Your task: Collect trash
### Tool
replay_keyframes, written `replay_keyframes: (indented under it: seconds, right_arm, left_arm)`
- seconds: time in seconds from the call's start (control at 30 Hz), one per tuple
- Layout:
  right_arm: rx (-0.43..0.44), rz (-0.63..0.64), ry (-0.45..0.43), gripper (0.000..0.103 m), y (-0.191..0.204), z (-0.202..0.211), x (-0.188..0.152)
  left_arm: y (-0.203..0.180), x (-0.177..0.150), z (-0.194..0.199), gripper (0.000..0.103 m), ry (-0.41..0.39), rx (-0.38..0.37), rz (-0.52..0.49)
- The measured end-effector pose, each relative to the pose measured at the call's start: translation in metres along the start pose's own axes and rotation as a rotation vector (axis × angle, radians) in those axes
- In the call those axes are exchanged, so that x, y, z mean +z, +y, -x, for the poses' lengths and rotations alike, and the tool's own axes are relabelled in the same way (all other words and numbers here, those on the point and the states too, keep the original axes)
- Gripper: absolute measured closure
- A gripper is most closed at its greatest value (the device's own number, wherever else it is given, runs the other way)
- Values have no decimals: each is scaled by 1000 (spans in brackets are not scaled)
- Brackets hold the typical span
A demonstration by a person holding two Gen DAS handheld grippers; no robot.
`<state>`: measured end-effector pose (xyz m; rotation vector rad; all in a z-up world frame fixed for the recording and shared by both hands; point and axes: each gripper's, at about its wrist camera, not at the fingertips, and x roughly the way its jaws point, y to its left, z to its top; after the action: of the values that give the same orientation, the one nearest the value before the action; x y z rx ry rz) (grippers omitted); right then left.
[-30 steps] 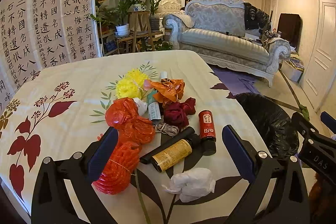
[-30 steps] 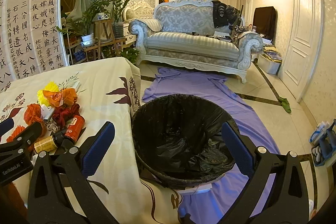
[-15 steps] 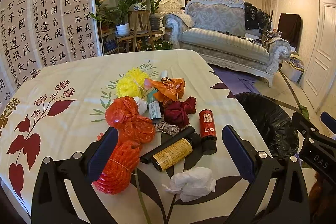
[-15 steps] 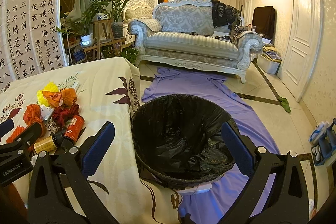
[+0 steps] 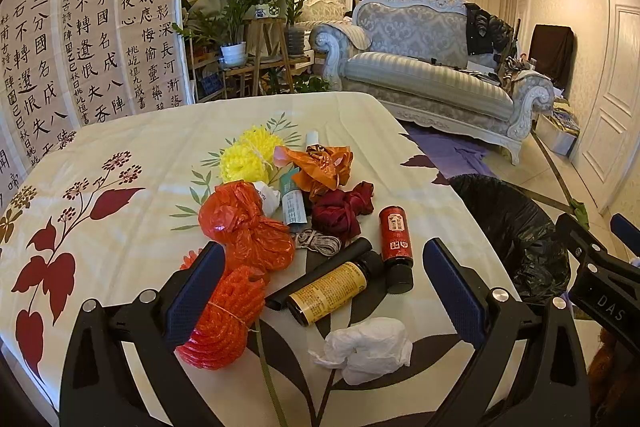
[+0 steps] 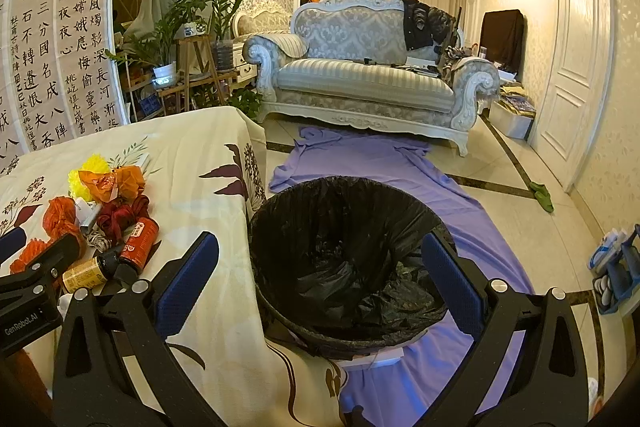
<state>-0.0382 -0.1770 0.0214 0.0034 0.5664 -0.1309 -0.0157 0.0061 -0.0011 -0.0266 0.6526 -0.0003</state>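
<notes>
A pile of trash lies on the floral tablecloth (image 5: 120, 227): a crumpled white tissue (image 5: 366, 349), a yellow-labelled bottle (image 5: 332, 287), a red bottle (image 5: 396, 243), an orange net bundle (image 5: 220, 319), an orange plastic bag (image 5: 248, 227), a dark red rag (image 5: 340, 211) and a yellow net ball (image 5: 244, 159). My left gripper (image 5: 320, 291) hovers open above the near bottles and tissue, holding nothing. My right gripper (image 6: 320, 279) stands open over the black-lined trash bin (image 6: 344, 255) beside the table; the pile's red bottle (image 6: 140, 239) shows at its left.
The bin (image 5: 516, 235) stands off the table's right edge on a purple cloth (image 6: 360, 163). A grey sofa (image 6: 368, 83), plant stands (image 6: 192, 67) and a calligraphy screen (image 5: 80, 47) lie beyond. A white door (image 6: 576, 67) is at right.
</notes>
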Motion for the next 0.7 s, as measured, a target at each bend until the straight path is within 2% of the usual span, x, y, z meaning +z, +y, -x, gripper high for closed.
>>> replay_keyframes:
  seconds: [0.7]
  right_arm:
    - [0,-5,13,4,1,-10,-7]
  left_arm:
    - [-3,-3,-3,7,9,-4,-3]
